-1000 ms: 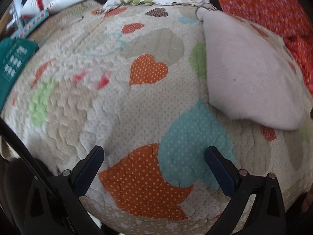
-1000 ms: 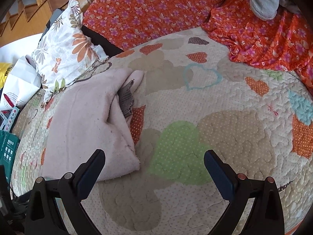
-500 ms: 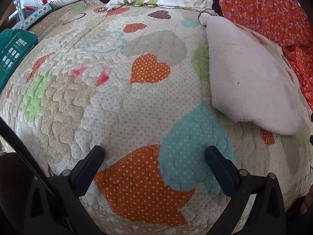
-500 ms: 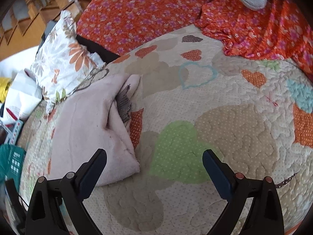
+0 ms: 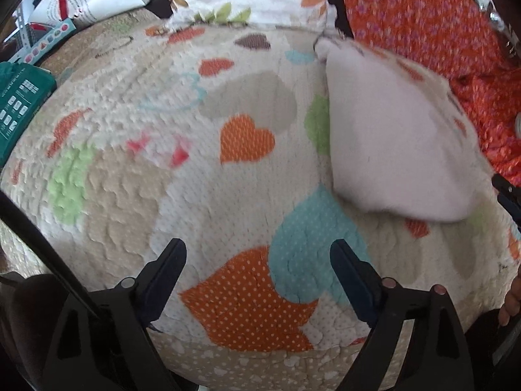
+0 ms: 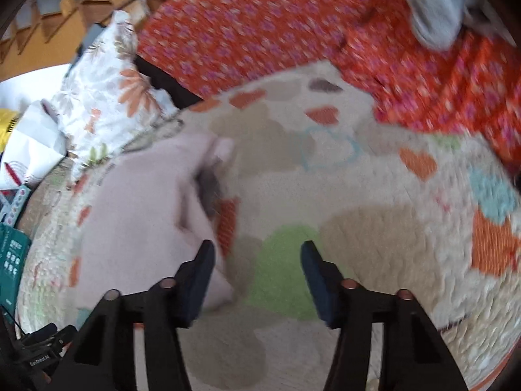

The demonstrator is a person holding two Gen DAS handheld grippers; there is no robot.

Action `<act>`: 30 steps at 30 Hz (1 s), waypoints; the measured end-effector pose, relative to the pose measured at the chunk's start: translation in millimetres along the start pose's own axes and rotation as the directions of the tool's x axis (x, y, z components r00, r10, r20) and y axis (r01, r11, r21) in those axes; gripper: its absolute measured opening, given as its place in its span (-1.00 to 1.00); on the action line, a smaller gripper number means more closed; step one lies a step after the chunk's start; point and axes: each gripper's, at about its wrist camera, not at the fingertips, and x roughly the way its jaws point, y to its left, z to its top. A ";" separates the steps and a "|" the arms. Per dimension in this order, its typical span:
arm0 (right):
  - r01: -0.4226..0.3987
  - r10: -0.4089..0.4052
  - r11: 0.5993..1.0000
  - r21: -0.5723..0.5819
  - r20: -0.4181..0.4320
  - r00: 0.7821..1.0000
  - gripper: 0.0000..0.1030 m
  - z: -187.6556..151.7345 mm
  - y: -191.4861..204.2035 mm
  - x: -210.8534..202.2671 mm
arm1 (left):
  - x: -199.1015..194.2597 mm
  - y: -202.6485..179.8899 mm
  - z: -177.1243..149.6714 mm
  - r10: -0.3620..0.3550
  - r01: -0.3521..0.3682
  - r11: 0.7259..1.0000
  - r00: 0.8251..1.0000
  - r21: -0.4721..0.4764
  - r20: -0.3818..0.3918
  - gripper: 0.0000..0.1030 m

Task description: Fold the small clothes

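- The step in hand appears to be the approach to the pale pink garment (image 6: 140,215), which lies already doubled over on the heart-patterned quilt (image 5: 182,176) of the bed.
- The right claw (image 6: 257,280) has its jaws apart and holds nothing; its left finger (image 6: 198,280) is just beside the near corner of the garment, whether touching cannot be told because of blur.
- To do this well, the person should probably bring the right claw low and close it on the near corner only, taking all layers together and not the quilt under them.
- The left claw (image 5: 257,283) is also apart and empty, above an orange and a blue heart, with the garment well apart to its far right (image 5: 394,137).
- It would likely help if the left claw goes to the opposite edge, so the cloth stays flat while it is folded.
- The garment looks soft and a little thick, like fleece, with a rounded folded edge at the near side.
- In the right wrist view a darker grey part (image 6: 210,189) shows in the fold at its right side; what it is cannot be told.
- A flowered pillow (image 6: 107,97) and an orange flowered cloth (image 6: 260,26) lie beyond it.
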 end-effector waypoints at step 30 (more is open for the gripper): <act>-0.166 0.074 0.931 -0.324 -0.277 0.958 0.06 78.4 226.7 186.0 | 4.8 73.2 37.7 -0.003 -0.001 0.993 1.000 -0.119 -0.029 0.75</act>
